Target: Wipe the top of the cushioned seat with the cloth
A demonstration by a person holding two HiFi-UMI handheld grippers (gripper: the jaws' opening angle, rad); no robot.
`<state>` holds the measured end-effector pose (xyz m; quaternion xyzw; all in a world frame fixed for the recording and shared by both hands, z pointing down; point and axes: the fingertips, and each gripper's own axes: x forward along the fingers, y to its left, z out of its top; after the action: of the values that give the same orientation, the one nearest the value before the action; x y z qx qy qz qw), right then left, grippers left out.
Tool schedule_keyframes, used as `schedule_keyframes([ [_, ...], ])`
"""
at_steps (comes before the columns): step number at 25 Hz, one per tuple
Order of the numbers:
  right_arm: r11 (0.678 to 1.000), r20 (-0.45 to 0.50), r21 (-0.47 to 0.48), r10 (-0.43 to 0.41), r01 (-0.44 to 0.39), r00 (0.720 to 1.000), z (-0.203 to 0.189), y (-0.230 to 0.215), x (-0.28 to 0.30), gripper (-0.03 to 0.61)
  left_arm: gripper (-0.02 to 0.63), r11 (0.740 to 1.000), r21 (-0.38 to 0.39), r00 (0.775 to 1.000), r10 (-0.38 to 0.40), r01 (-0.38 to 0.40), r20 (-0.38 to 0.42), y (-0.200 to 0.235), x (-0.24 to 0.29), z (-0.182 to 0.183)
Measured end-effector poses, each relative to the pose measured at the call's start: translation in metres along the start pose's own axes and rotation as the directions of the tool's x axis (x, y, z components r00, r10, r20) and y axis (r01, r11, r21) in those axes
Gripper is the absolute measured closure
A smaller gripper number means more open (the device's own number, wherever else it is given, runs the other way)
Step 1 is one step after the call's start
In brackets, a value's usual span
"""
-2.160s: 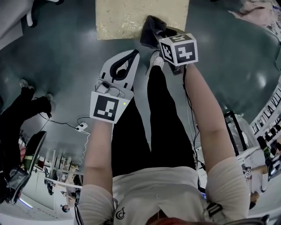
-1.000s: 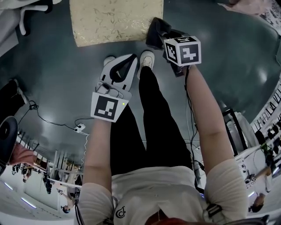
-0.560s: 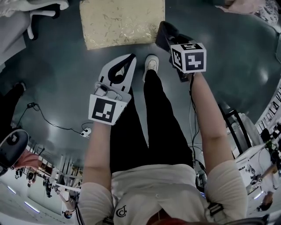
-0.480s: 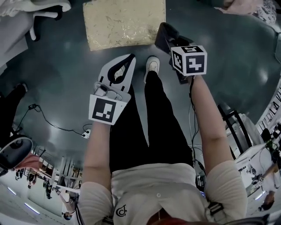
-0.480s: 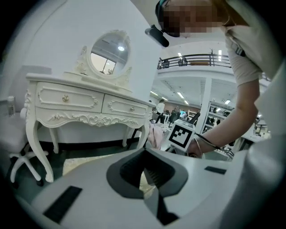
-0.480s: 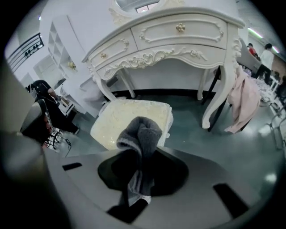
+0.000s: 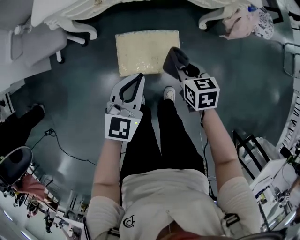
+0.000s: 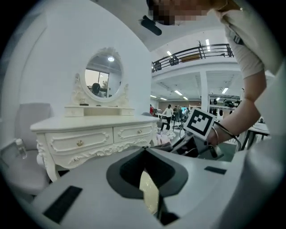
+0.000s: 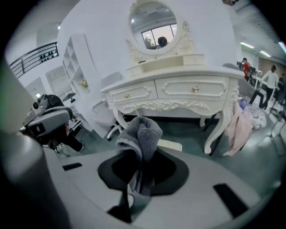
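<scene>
Head view, left to right. A pale office chair (image 7: 40, 44) sits at 10 o'clock, with bare dark floor (image 7: 77, 93) open between it and the seat. The left gripper (image 7: 139, 76) is left of centre, its fingers pressed together at the tips and holding nothing. It points to 12, its tip level with the seat's near edge; height above the seat can't be told. The cushioned seat (image 7: 146, 49) is at 12 o'clock, cream and square-edged, its top bare. Its far edge runs close under the white dressing table (image 7: 117, 7), whose legs stand on either side. The right gripper (image 7: 182, 70) has its fingers pinching the grey cloth (image 7: 173, 58), which is bunched over the seat's near right corner. Right of the seat the floor is open toward 3. A pink garment (image 7: 236, 21) hangs at 1 o'clock by a table leg.
</scene>
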<state>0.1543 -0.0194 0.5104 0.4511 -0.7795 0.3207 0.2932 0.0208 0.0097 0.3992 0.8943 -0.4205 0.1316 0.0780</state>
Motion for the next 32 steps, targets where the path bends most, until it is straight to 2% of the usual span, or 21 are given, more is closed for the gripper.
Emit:
schedule_keyframes([
  [2, 1.000, 0.043, -0.017, -0.008, 0.009, 0.999, 0.026, 0.015, -0.019, 0.502, 0.600, 0.999, -0.048, 0.999, 0.022, -0.020, 0.044, 0.010, -0.013, 0.028],
  [8, 0.991, 0.189, -0.127, -0.005, 0.030, 0.982, 0.108, 0.047, -0.087, 0.502, 0.600, 0.994, -0.103, 0.991, 0.040, -0.026, 0.129, 0.027, -0.044, 0.109],
  [11, 0.990, 0.257, -0.134, -0.005, 0.041, 0.966, 0.138, 0.062, -0.123, 0.502, 0.600, 0.998, -0.057, 0.987, 0.049, -0.040, 0.156, 0.036, -0.061, 0.148],
  [13, 0.990, 0.306, -0.126, -0.013, 0.055, 0.952, 0.156, 0.069, -0.146, 0.502, 0.600, 0.998, -0.021, 0.989, 0.064, -0.062, 0.137, 0.042, -0.072, 0.167],
  [15, 0.989, 0.356, -0.133, -0.018, 0.069, 0.934, 0.174, 0.074, -0.167, 0.502, 0.600, 0.996, 0.004, 0.989, 0.083, -0.085, 0.125, 0.049, -0.083, 0.187],
  [20, 0.979, 0.474, -0.172, -0.015, 0.109, 0.880, 0.214, 0.085, -0.216, 0.502, 0.600, 0.991, 0.030, 0.976, 0.124, -0.131, 0.178, 0.060, -0.105, 0.239],
  [24, 0.969, 0.555, -0.195, -0.016, 0.149, 0.832, 0.236, 0.095, -0.250, 0.500, 0.600, 0.987, 0.045, 0.971, 0.142, -0.153, 0.191, 0.062, -0.118, 0.264],
  [28, 0.963, 0.602, -0.222, 0.012, 0.153, 0.798, 0.254, 0.107, -0.272, 0.500, 0.600, 0.983, 0.051, 0.962, 0.160, -0.175, 0.221, 0.069, -0.134, 0.284],
  [32, 0.954, 0.669, -0.252, 0.051, 0.162, 0.742, 0.273, 0.121, -0.293, 0.500, 0.600, 0.977, 0.081, 0.952, 0.169, -0.195, 0.255, 0.075, -0.147, 0.305],
])
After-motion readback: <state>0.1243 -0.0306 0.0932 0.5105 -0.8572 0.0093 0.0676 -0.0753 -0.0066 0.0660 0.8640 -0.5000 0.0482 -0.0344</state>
